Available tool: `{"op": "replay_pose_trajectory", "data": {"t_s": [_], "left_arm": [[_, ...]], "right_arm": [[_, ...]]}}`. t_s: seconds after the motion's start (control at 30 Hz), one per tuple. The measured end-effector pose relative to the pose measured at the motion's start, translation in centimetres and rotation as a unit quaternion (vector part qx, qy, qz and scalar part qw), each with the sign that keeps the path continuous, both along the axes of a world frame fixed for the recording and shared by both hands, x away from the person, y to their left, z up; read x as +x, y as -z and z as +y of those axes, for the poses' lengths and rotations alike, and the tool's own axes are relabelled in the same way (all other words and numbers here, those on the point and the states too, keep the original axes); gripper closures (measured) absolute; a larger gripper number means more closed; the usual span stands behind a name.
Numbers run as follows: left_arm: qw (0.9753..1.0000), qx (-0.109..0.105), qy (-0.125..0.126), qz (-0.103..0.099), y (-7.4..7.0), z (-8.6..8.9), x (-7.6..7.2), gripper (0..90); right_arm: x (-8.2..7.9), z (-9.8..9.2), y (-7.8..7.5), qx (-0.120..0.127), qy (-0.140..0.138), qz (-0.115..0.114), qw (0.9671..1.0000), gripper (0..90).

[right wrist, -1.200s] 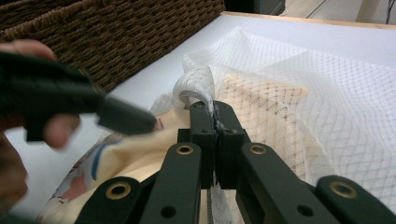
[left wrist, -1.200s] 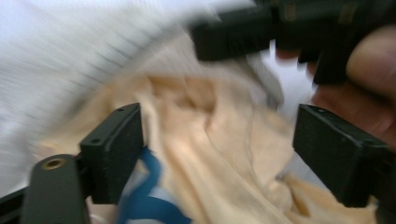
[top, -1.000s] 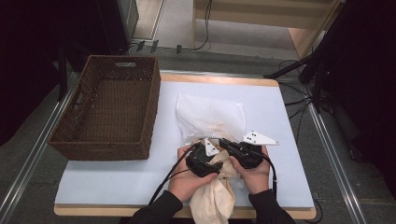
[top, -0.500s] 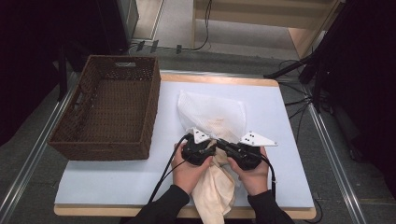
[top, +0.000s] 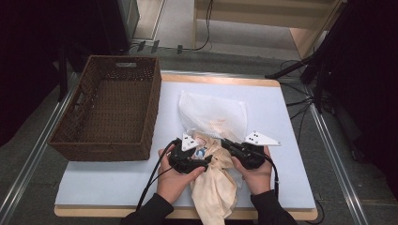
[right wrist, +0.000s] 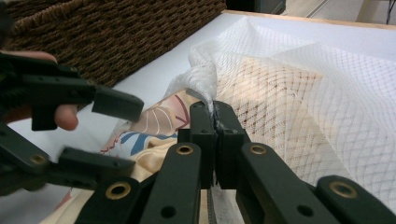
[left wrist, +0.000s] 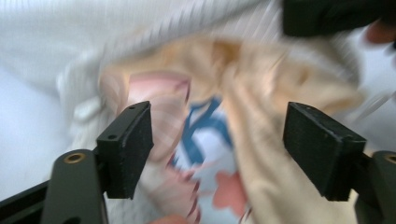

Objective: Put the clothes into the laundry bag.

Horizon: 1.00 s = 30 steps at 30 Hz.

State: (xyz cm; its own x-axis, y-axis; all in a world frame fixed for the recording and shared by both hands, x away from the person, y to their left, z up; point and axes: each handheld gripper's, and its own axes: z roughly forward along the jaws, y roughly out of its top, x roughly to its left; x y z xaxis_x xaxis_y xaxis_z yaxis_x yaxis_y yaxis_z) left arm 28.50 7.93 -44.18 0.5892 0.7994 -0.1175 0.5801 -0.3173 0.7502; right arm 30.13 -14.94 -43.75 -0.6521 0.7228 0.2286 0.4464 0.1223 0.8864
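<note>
A white mesh bag point(top: 213, 115) lies in the middle of the table with a cream cloth point(top: 216, 187) coming out of its near mouth. The cloth has a blue and red print and trails over the front edge. My right gripper point(right wrist: 215, 116) is shut on the bunched edge of the mesh bag point(right wrist: 299, 93); in the high view the right gripper point(top: 227, 144) is at the bag's mouth. My left gripper point(left wrist: 224, 135) is open with the printed cloth point(left wrist: 205, 144) between its jaws, blurred. The right gripper view has the left gripper point(right wrist: 105, 133) open beside the cloth point(right wrist: 144, 140).
An empty brown wicker basket point(top: 152, 108) stands at the table's left, close to the bag. The white table top point(top: 117, 180) is bare in front of the basket and to the right of the bag. Cables and a stand lie on the floor beyond the far edge.
The mesh bag has spread wider at its near end. My left gripper has shifted a little to the left along the cloth. The right gripper has stayed at the bag's mouth.
</note>
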Motion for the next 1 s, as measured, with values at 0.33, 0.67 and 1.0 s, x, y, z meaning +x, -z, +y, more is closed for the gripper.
{"op": "replay_pose_trajectory", "data": {"t_s": [0.33, 0.67, 1.0], "left_arm": [[0.9986, 0.002, 0.025, 0.047, 1.9, -1.3, 1.1, 46.2], [0.9976, -0.038, 0.056, 0.013, 0.1, -2.4, 1.8, 81.4], [0.9985, -0.043, 0.025, 0.025, 1.9, -2.1, 5.0, 74.3]], "right_arm": [[0.0, 0.7, 0.5, -0.009, -0.008, 0.008, 0.9999, 89.0], [-0.3, 1.2, 0.4, -0.008, -0.018, -0.002, 0.9998, 89.0], [-0.3, 0.6, 0.2, 0.001, -0.016, -0.004, 0.9999, 89.0]]}}
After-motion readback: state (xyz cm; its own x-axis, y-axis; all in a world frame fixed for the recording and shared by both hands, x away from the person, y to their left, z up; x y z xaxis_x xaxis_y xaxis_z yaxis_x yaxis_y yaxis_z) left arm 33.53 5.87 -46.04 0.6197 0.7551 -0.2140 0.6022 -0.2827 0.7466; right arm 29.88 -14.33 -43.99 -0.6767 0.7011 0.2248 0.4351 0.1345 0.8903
